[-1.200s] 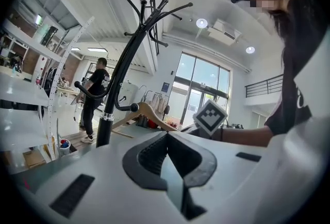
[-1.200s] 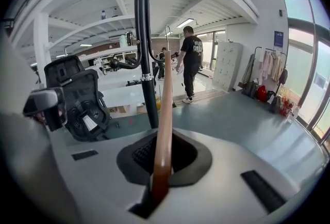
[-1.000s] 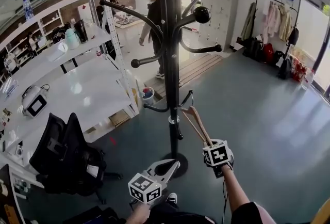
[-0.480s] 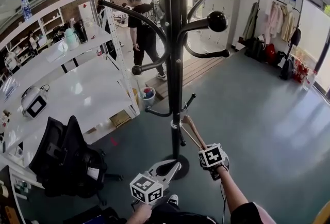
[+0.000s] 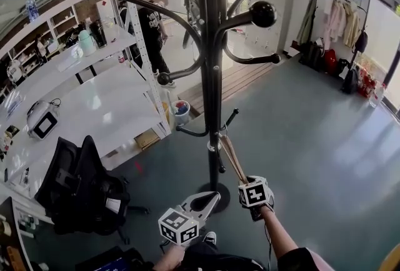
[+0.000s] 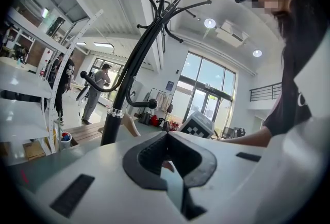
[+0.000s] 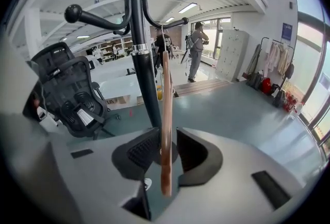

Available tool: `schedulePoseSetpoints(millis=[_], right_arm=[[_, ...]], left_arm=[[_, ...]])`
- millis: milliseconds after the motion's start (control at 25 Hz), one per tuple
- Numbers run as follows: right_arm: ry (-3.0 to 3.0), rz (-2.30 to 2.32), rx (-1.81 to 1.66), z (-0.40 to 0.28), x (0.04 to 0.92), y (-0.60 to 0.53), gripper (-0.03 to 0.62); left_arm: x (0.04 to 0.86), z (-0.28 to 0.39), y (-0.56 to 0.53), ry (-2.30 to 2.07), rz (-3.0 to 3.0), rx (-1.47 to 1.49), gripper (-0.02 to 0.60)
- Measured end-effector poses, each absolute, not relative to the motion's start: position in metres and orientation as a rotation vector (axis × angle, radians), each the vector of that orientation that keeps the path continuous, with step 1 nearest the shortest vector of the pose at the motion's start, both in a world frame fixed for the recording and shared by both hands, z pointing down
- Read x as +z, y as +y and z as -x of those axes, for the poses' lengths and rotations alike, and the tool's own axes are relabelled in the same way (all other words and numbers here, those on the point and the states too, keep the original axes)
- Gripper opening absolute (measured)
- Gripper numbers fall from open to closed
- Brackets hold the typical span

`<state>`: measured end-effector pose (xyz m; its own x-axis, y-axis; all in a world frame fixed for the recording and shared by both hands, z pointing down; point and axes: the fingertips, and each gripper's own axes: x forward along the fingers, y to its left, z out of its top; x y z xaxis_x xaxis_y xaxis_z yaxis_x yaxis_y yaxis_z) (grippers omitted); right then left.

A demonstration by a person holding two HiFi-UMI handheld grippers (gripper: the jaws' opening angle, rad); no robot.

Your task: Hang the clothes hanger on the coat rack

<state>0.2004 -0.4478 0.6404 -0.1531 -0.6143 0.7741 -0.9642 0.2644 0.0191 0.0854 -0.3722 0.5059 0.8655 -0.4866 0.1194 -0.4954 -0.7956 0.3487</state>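
While in right tool [image 7: 166, 139], hanger [image 7: 166, 109] beside coat rack [image 7: 146, 83], chair [image 7: 72, 95] nearby.

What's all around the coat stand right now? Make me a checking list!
Surface: smooth grey floor.
Job's things: black coat rack standing upright; wooden clothes hanger held up close beside its pole, not yet on a hook.
Clutter: black office chair; small bin beside the white shelving.
Grippers: right gripper shut on the clothes hanger; left gripper shut, empty, held low.
Cables: thin cable beside the right forearm.
Surroundings: a person behind the shelving; clothes on a rail near the windows.
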Motion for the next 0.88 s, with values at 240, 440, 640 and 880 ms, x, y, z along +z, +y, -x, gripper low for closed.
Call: schedulePoseSetpoints(millis=[240, 440, 640, 880], right_arm=[[-1.97, -1.478, 0.683, -0.192, 0.614, -0.43, 0.097], [-2.125, -1.552, 0.684, -0.185, 0.57, -0.391, 0.097], [-2.266, -1.597, 0.708, -0.188, 0.538, -0.332, 0.095], [-2.322, -1.653, 0.829, -0.199, 0.531, -0.244, 0.054]], left_arm=[[0.505, -0.093, -0.359, -0.719, -2.667, 0.033, 0.0], [0.501, -0.098, -0.342, -0.737, -2.671, 0.02, 0.0], [0.498, -0.099, -0.311, -0.783, -2.662, 0.01, 0.0], [0.501, -0.099, -0.244, -0.836, -2.615, 0.002, 0.0]])
